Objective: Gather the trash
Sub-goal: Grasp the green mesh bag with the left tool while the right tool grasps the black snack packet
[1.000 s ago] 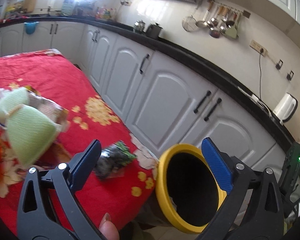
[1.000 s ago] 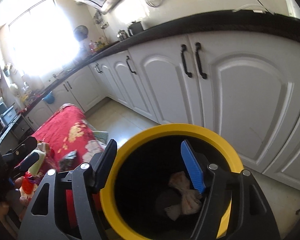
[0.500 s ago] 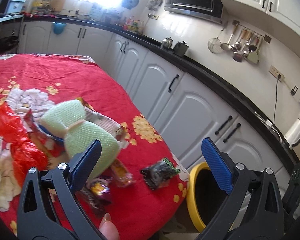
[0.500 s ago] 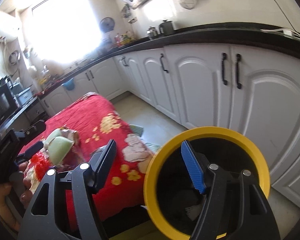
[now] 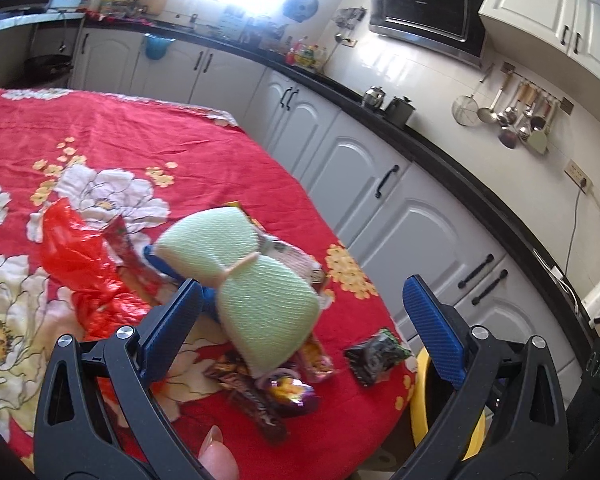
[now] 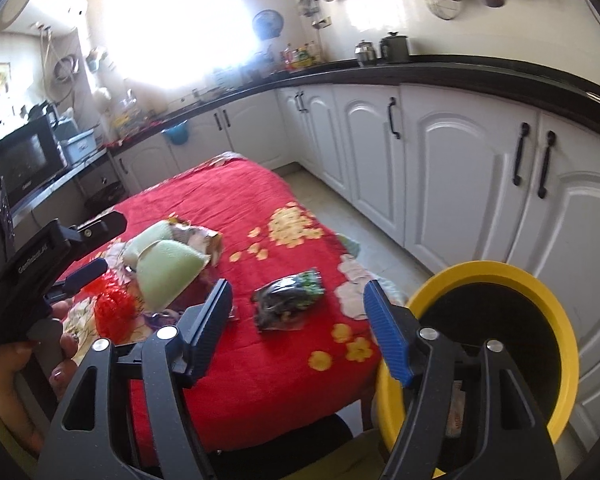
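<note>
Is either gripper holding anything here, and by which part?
Nothing is held. The left gripper and right gripper are both open and empty.

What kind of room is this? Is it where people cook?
Yes, it looks like a home kitchen. White cupboards run under a long black counter, ladles and a strainer hang on a rail, and kettles sit on the counter. The table has a red flowery cloth.

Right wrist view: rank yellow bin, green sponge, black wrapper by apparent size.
1. yellow bin, though it sits nearest the camera.
2. green sponge.
3. black wrapper, close to the sponge; unsure.
</note>
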A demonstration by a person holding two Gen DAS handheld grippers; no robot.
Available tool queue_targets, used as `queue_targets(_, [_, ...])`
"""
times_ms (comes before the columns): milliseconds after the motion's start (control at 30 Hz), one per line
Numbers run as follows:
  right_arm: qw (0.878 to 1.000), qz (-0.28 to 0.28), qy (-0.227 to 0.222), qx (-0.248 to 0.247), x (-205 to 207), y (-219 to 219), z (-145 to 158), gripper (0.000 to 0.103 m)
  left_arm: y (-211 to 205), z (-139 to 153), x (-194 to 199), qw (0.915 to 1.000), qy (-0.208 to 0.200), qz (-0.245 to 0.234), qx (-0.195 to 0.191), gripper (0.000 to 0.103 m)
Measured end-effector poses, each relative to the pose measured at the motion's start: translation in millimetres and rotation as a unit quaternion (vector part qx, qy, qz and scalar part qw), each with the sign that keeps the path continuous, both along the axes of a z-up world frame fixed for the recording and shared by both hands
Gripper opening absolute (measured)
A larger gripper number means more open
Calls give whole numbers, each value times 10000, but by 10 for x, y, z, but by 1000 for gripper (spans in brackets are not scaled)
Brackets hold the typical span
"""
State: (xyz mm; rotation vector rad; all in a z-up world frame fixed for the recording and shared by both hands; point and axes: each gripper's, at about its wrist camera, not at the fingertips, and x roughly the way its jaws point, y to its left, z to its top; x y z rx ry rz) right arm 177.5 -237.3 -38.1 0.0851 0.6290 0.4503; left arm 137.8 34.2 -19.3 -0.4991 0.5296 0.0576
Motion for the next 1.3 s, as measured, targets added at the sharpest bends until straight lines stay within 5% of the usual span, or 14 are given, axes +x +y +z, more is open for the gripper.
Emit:
queue_targets(367, [9991, 95, 314, -273, 343, 350, -239, 74, 278, -220, 53, 9984, 310, 5, -482, 92])
queue_targets(533, [9974, 44, 674, -246, 610, 405, -419, 74, 296, -310, 109, 9951, 437, -156, -875, 77])
queue_targets(800, [9939, 15, 1097, -50, 844, 445, -608, 74, 278, -491, 258, 9871, 715, -273, -1405, 72])
queue_targets(1000, [9924, -16, 1231, 77, 886, 445, -678, 66, 227, -556, 315, 9860, 818, -300, -1421, 69])
queue_targets(1300, [9924, 95, 1222, 130, 823, 426, -700, 39, 258, -688, 345, 9820, 1042, -258, -1555, 46])
